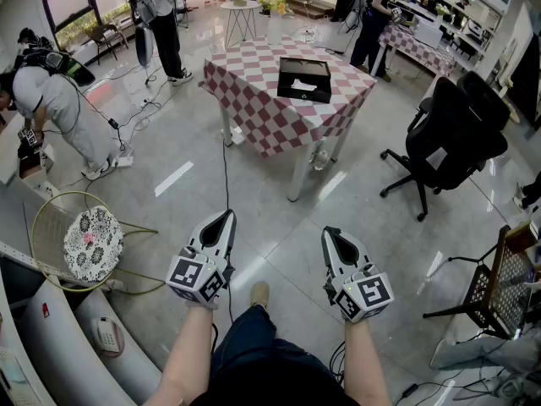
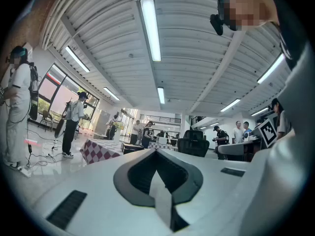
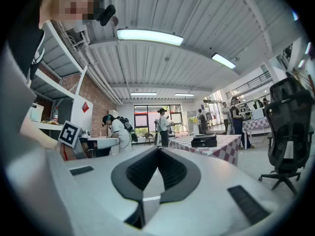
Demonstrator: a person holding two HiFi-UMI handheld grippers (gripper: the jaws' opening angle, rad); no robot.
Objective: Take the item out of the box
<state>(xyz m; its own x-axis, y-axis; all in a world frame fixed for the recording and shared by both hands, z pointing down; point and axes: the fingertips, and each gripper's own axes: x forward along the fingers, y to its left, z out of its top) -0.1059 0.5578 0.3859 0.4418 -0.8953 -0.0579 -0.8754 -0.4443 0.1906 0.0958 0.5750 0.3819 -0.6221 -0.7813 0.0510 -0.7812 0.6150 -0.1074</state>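
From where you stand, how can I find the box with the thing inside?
Look across the grey floor to the table with the red-and-white checked cloth. On its top lies a flat, open black box. It is the only dark thing on that cloth, with something white lying inside.

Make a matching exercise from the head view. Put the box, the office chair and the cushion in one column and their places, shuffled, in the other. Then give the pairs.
Things
1. box
2. office chair
3. cushion

Places
A. on the wire chair, at the left
B. on the checked table
C. on the floor, right of that table

Pairs: 1-B, 2-C, 3-A
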